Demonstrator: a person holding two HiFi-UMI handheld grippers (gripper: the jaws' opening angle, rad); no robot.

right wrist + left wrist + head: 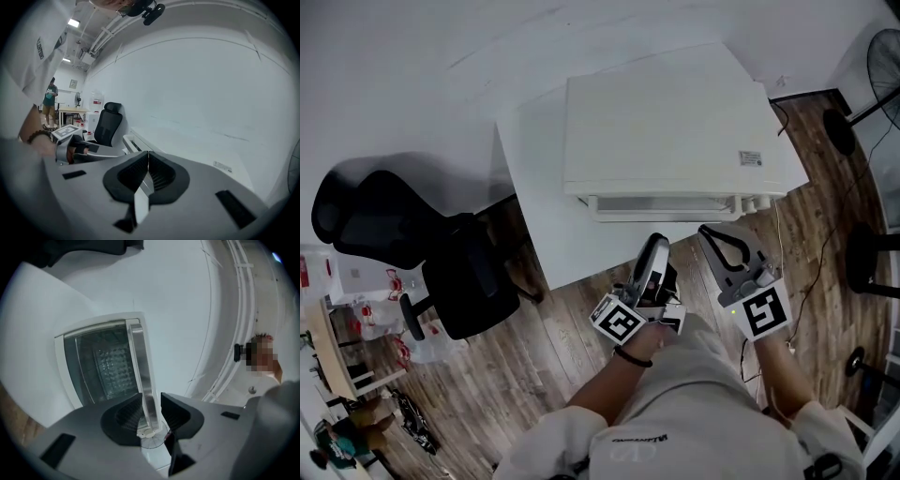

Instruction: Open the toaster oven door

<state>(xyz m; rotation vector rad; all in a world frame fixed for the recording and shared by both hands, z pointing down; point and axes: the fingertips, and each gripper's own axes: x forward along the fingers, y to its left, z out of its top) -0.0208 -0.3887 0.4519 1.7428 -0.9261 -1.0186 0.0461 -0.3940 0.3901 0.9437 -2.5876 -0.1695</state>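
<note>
Toaster oven (666, 122) sits on the white table (530, 206), front toward you, with its glass door (101, 364) shut. Your left gripper (151, 411) stands wide, and the door's handle bar (140, 362) runs between its 2 jaws; the pads don't look to be pressing on it. Your right gripper (147, 171) is closed on nothing, just beside. That bar looks rigid and smooth, probably slippery, so clamp it square near the middle. The door should swing light on its hinge, but the oven may slide, so pull gently.
</note>
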